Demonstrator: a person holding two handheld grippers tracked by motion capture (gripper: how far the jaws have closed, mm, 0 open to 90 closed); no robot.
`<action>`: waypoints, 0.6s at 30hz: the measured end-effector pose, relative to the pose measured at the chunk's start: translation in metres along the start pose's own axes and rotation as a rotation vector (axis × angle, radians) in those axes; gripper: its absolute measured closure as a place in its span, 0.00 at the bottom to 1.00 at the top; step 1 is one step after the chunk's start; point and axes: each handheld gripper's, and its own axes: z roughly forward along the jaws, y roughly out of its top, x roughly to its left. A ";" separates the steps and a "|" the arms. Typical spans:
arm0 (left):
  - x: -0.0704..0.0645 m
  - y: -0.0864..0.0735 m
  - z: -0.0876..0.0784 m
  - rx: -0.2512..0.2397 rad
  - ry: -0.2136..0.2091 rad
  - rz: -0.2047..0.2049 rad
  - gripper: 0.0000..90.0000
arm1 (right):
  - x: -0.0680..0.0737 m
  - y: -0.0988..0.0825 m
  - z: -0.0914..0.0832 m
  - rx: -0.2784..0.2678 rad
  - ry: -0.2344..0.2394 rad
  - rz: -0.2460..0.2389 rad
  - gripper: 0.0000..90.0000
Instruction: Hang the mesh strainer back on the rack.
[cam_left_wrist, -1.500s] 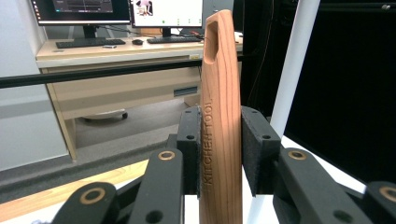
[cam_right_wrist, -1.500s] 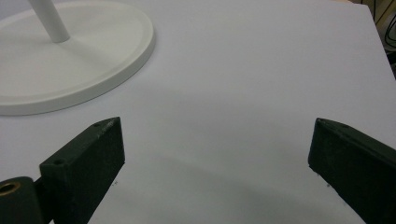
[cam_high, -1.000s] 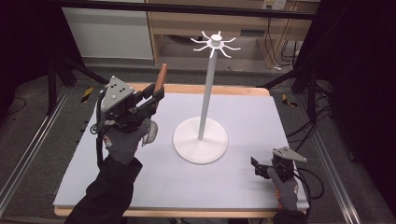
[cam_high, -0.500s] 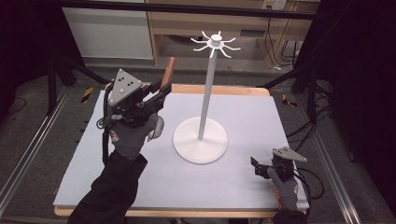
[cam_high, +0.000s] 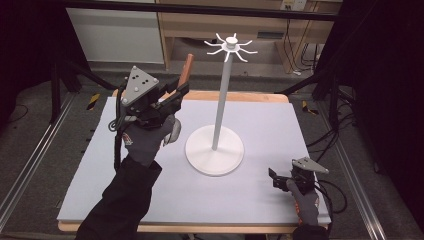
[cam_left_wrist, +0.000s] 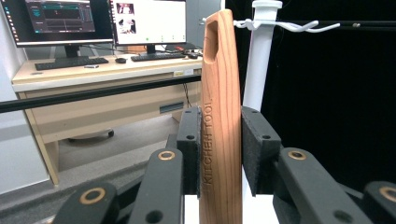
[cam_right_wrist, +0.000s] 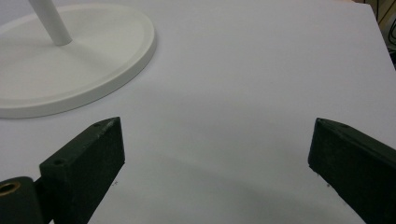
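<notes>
Left gripper (cam_high: 176, 95) raised left of white hook stand (cam_high: 215, 150), jaws pinching wooden kitchen tool handle (cam_left_wrist: 219, 116) upright. Handle's slotted top close beside stand's pole, just below hooks (cam_left_wrist: 299, 25). Right gripper (cam_high: 278, 179) low over white table mat (cam_high: 260, 120), right of stand base, jaws spread wide, holding nothing.

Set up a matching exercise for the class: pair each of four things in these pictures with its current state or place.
Things:
1. left tool
2. right tool
3. brown wooden kitchen utensil handle
4. white metal hook stand

States:
A. open, low over the mat
B. standing mid-table
C. shut on something
D. held upright, slot at top

Pairs: 1-C, 2-A, 3-D, 4-B
</notes>
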 end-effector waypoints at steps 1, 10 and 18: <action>0.000 0.001 0.001 0.000 0.000 -0.001 0.78 | 0.000 0.000 0.000 0.000 0.001 0.001 0.05; -0.001 0.007 0.007 -0.005 -0.006 -0.009 0.78 | 0.000 0.000 0.002 0.004 -0.001 -0.001 0.05; -0.005 0.011 0.012 -0.009 -0.012 0.001 0.78 | 0.000 0.000 0.002 0.002 0.002 -0.001 0.05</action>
